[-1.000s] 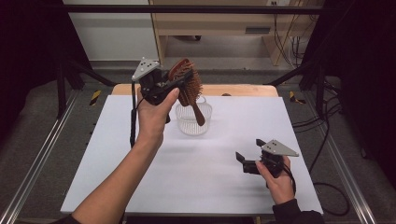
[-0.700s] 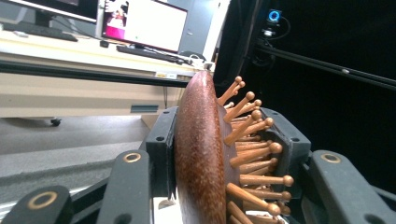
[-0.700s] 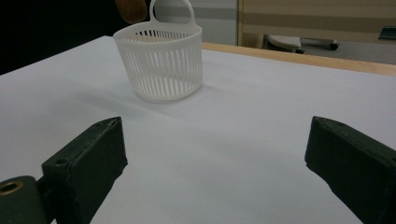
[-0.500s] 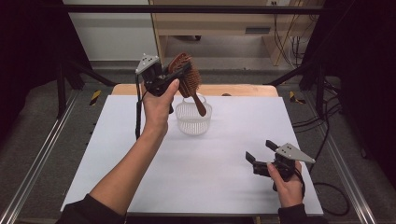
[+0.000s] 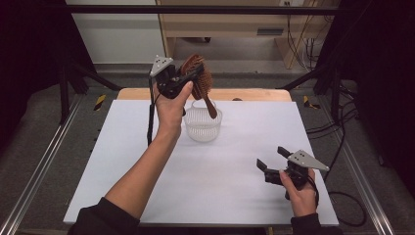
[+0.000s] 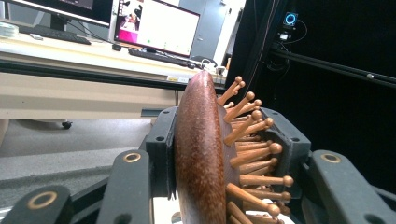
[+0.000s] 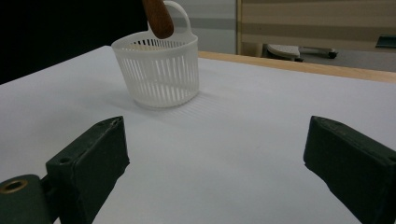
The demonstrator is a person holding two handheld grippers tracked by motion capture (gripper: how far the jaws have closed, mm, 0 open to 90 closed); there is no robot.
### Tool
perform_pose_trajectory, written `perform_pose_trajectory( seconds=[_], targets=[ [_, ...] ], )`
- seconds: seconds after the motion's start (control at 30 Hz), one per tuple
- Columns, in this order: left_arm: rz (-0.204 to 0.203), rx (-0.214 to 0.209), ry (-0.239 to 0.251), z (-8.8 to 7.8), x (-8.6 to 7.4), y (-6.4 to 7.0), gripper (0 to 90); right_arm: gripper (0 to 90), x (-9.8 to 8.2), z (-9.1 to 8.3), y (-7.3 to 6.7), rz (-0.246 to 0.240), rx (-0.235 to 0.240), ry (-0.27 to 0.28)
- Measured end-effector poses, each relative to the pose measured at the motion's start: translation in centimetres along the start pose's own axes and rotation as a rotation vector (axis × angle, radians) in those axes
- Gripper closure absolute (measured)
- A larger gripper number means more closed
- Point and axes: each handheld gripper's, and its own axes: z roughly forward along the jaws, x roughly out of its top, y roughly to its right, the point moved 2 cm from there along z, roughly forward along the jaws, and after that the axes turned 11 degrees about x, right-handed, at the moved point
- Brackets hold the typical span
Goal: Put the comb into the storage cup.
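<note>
— Two grippers over the white table, right? What has the left gripper got?

— It pinches a brown wooden hairbrush by the head. In the left gripper view the jaws press on both sides of the hairbrush: one on its smooth rounded back, the other against the knob-tipped wooden pins.

— Where does the brush sit in the scene?

— High at the far middle of the table, held in the air above a white slotted basket. Its handle slants down toward the right, with the tip over the basket's opening. In the right gripper view the rounded end of the handle hangs at the basket rim, in front of its small loop handle; I cannot tell whether they touch.

— And the right gripper?

— Near the right corner, low over the table, well apart from the basket. Its jaws are spread wide with nothing between them.
</note>
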Motion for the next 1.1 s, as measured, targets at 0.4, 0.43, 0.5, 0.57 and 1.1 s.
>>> perform_pose_trajectory(
  seconds=[0.4,0.43,0.5,0.57,1.1],
  targets=[
    [0.028,0.009,-0.008,0.4,-1.2,-0.1,51.9,6.9,-0.1,0.1,0.0,-0.001,0.01,-0.006],
    [0.028,0.009,-0.008,0.4,-1.2,-0.1,51.8,6.9,-0.1,0.1,0.0,-0.001,0.01,-0.006],
    [0.028,0.008,-0.009,0.5,-1.4,-0.1,51.9,7.0,-0.1,0.1,0.1,-0.002,0.011,-0.005],
    [0.033,0.01,-0.007,0.5,-1.6,-0.2,51.9,7.0,-0.1,0.1,0.1,-0.001,0.012,-0.003],
    [0.049,0.025,-0.005,0.8,-3.0,-0.1,51.8,7.1,-0.1,0.2,0.1,0.003,0.023,-0.002]
  ],
)
